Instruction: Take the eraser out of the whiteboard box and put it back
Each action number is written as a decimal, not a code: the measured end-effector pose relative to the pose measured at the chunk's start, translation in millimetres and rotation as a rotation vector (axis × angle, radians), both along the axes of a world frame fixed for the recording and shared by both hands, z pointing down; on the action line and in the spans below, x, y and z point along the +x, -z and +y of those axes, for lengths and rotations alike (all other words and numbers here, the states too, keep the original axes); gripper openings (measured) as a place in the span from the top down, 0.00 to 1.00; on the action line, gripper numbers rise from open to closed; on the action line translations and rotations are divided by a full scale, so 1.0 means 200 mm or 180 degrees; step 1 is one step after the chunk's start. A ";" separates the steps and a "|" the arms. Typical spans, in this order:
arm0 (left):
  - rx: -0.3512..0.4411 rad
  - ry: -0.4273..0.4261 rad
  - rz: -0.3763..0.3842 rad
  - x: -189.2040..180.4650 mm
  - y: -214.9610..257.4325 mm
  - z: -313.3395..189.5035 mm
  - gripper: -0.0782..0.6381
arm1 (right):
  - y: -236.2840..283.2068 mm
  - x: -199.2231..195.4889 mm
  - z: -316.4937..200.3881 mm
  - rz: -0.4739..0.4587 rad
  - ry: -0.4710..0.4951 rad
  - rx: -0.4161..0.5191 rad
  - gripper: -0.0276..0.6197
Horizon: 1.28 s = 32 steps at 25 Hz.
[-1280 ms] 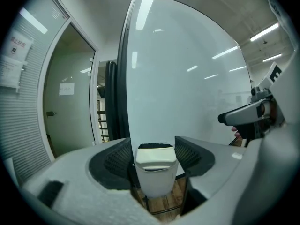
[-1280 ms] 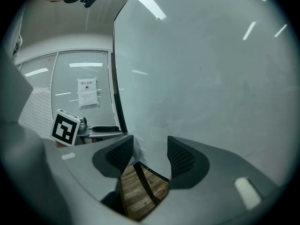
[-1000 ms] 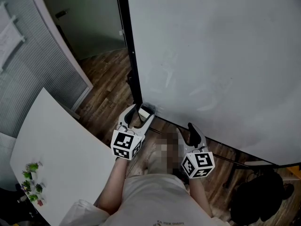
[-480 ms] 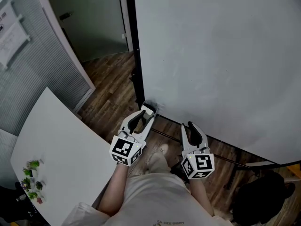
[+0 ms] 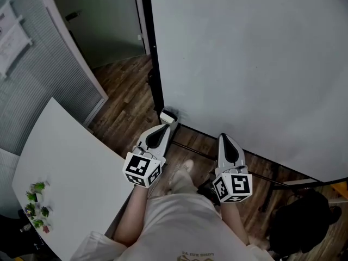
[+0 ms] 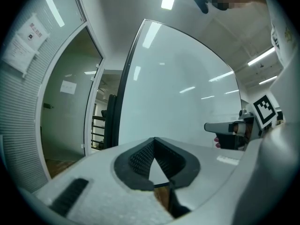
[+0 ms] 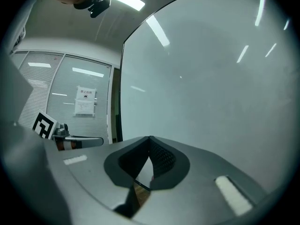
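A large whiteboard (image 5: 244,64) stands upright in front of me. At its lower left corner hangs a small white box (image 5: 169,116); I cannot make out the eraser in it. My left gripper (image 5: 162,127) points at that box, its tips just short of it. Its jaws have just been closing and are now shut with nothing between them, as the left gripper view (image 6: 154,139) confirms. My right gripper (image 5: 223,137) is held to the right, near the board's lower edge. Its jaws have also just closed and are shut and empty (image 7: 149,138).
A white table (image 5: 65,167) with small green plants (image 5: 37,208) lies at the left. Beyond it are a blinds-covered glass partition (image 5: 32,80) and an open doorway. The board's stand bar (image 5: 272,175) runs low over the wood floor. A black chair (image 5: 304,222) sits at bottom right.
Both grippers' jaws went from wide open to shut, with nothing in them. Both hands rose a little. The box, earlier between the left jaws in view, now shows just past the left tips.
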<state>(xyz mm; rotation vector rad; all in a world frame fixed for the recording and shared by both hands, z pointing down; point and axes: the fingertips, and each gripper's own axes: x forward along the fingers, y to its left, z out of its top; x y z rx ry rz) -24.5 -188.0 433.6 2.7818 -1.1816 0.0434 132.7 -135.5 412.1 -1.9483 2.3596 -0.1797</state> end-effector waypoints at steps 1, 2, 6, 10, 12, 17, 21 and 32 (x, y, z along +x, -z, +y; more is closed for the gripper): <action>0.0000 -0.0018 0.0002 0.01 0.00 0.01 0.89 | -0.01 0.00 0.00 0.0001 0.0019 -0.0028 0.94; -0.0007 -0.0054 0.0017 0.01 0.01 0.01 0.89 | -0.02 0.00 0.00 0.0003 0.0043 -0.0063 0.94; 0.0004 -0.0158 0.0089 0.04 0.04 0.05 0.89 | -0.04 -0.01 0.02 0.0025 0.0103 -0.0155 0.94; 0.0008 -0.0134 0.0063 0.02 0.03 0.04 0.89 | -0.06 -0.02 0.01 0.0079 0.0122 -0.0191 0.94; -0.0002 -0.0094 0.0035 0.01 0.02 0.03 0.89 | -0.07 -0.02 0.01 0.0126 0.0135 -0.0204 0.94; 0.0002 -0.0061 -0.0051 0.01 0.01 0.03 0.89 | -0.07 -0.02 0.02 0.0163 0.0136 -0.0224 0.94; -0.0001 -0.0041 -0.0058 0.00 -0.01 0.02 0.89 | -0.08 -0.02 0.01 0.0148 0.0128 -0.0225 0.94; -0.0013 0.0016 -0.0058 -0.06 0.00 0.00 0.89 | -0.08 -0.06 0.01 0.0173 0.0189 -0.0252 0.94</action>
